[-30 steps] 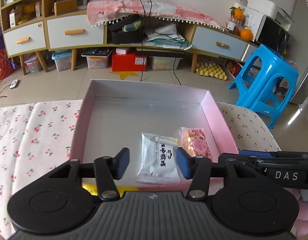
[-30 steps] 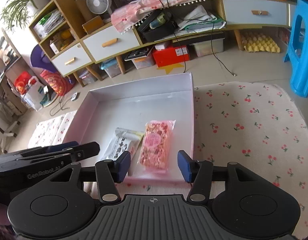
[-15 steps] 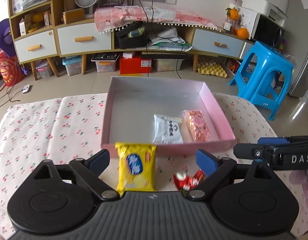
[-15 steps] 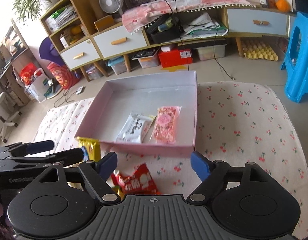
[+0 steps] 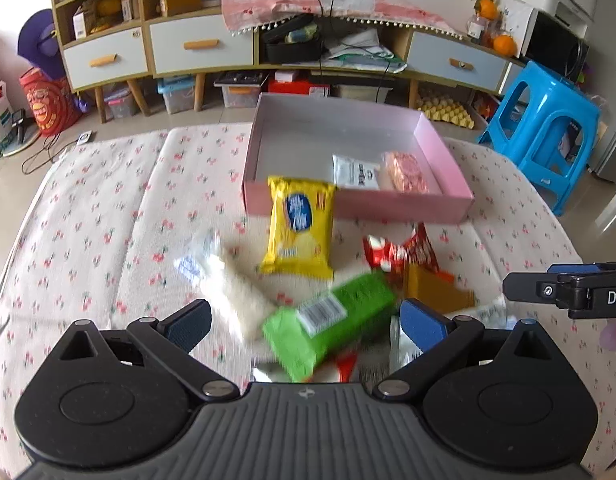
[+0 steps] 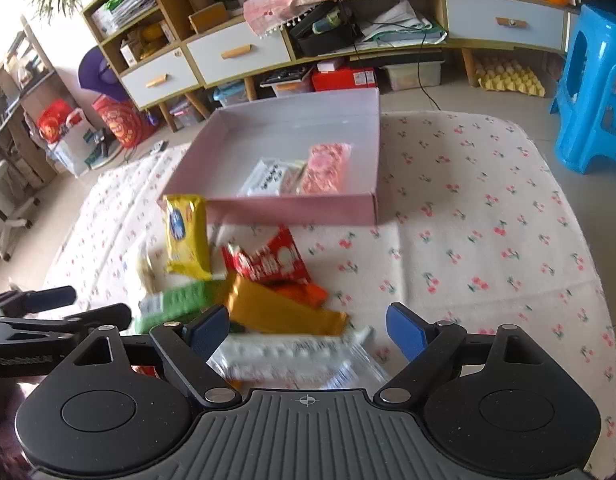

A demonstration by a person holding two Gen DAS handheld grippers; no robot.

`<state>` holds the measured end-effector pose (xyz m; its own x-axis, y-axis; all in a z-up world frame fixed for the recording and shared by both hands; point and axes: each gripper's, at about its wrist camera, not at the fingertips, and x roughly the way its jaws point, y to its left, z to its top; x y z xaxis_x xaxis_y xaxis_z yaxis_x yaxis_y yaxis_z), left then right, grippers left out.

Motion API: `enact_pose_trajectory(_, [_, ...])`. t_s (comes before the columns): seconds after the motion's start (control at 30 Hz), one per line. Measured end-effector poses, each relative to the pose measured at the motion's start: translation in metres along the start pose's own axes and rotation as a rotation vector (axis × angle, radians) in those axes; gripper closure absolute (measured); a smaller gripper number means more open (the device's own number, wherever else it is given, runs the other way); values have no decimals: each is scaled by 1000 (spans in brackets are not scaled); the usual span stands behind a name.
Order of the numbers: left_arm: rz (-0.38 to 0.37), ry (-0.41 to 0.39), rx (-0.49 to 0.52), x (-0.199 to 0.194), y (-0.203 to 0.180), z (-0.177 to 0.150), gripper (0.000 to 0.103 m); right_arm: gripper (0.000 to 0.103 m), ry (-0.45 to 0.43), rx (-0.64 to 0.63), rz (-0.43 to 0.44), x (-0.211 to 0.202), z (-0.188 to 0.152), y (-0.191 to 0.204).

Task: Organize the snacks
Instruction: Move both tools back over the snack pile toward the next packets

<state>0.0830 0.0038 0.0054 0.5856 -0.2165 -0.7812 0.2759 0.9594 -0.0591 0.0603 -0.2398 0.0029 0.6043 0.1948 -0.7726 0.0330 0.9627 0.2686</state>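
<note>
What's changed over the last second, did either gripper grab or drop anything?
Both grippers pulled back from the box and opened wider: left gripper now over the green packet, right gripper over the clear packet. Neither holds anything. The white packet and pink packet stayed in the box.

Left gripper (image 5: 303, 320): jaws spread wide, nothing clamped between the blue pads (image 5: 189, 320). Right gripper (image 6: 308, 330): jaws equally wide, empty. Both level, side by side, pointing forward.
</note>
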Motion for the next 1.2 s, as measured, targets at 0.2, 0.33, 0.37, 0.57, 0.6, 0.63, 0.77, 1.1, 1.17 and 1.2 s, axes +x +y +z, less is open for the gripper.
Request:
enact_pose_trajectory(0.2, [27, -60, -16, -6, 4, -30, 2, 15, -17, -109, -37, -4, -27, -10])
enact_pose_trajectory(0.33, [31, -58, -26, -3, 3, -52, 3, 14, -35, -163, -29, -5, -40, -21])
enact_pose_trajectory(0.37, [23, -51, -31, -2, 2, -57, 4, 14, -33, -163, -26, -5, -42, -25])
enact_pose_trajectory(0.57, [-31, -27, -71, 2, -3, -81, 9, 14, -4, -217, -6, -3, -62, -35])
enact_pose_trajectory(0.6, [-39, -32, -79, 1, -2, -85, 10, 14, 5, -240, 2, -3, -67, -34])
enact_pose_trajectory(0.63, [-46, -37, -86, 0, -1, -87, 11, 14, 15, -267, 13, -3, -72, -32])
enact_pose_trajectory(0.77, [-64, -46, -122, 2, 0, -97, 24, 14, 49, -363, 21, -2, -92, -28])
enact_pose_trajectory(1.1, [-76, -93, -158, 5, -7, -99, 50, 13, 75, -413, -3, 8, -104, -26])
enact_pose_trajectory(1.17, [-73, -91, -160, 6, -8, -98, 53, 13, 69, -415, -4, 9, -103, -26])
enact_pose_trajectory(1.2, [-71, -89, -161, 7, -8, -97, 54, 13, 66, -416, -4, 10, -103, -26])
